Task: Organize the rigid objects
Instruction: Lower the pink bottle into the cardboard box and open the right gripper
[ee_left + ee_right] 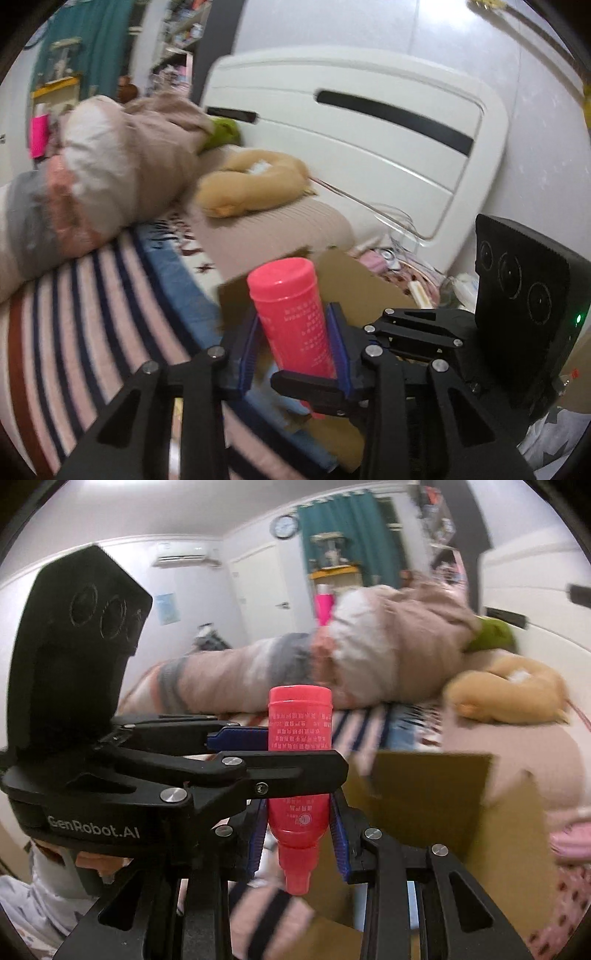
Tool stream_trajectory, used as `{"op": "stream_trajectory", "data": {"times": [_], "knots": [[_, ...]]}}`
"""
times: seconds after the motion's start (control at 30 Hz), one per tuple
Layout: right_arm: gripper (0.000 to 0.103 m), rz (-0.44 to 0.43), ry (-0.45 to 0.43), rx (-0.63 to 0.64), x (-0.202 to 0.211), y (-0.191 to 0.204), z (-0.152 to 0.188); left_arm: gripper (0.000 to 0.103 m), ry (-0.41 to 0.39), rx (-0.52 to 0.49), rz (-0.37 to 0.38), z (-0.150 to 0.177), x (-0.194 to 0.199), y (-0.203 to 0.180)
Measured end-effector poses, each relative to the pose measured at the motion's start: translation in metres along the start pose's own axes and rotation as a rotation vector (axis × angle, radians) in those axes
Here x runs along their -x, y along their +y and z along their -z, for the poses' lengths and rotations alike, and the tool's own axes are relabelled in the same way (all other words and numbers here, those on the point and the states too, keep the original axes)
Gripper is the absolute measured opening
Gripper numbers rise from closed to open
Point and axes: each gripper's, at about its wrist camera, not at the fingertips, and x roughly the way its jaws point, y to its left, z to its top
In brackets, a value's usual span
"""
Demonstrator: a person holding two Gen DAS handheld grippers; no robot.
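- The pink bottle (299, 775) is upside down, its long axis near vertical: flat base up, narrow capped neck pointing down.
- It hangs in the air above the striped bed (74, 332), with the open cardboard box (443, 805) just behind it.
- The left gripper (295, 746) comes in sideways; its fingers (240, 736) are closed across the bottle's middle.
- The right gripper (299, 834) has its blue fingers (340, 845) flanking the bottle's shoulder; I cannot tell whether they touch it.
- There is free air above the bottle; bedding (110, 166) is piled beyond, and the white headboard (369, 129) rises to the right.
- The bottle is glossy pink plastic with small white print.
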Motion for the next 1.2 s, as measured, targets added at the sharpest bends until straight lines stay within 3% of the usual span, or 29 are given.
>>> {"op": "stream_trajectory", "data": {"times": [0.13,0.3,0.53,0.6,0.9,1.2], "knots": [[0.027,0.063,0.039,-0.045,0.003,-0.034,0.01,0.032,0.068,-0.012,0.053,-0.009,-0.048,-0.018],[0.027,0.113,0.09,-0.07,0.003,-0.065,0.02,0.032,0.125,-0.013,0.078,-0.008,-0.08,-0.029],[0.027,0.193,0.135,-0.049,-0.004,-0.068,0.027,0.035,0.159,-0.022,0.086,-0.008,-0.1,-0.036],[0.027,0.21,0.144,-0.041,-0.003,-0.066,0.029,0.044,0.157,-0.017,0.083,-0.008,-0.1,-0.034],[0.034,0.232,0.149,-0.039,-0.002,-0.057,0.024,0.062,0.117,0.006,0.048,-0.005,-0.076,-0.02],[0.041,0.188,0.105,0.009,-0.005,-0.014,0.002,0.065,0.029,0.043,0.005,0.005,-0.015,0.014]]}}
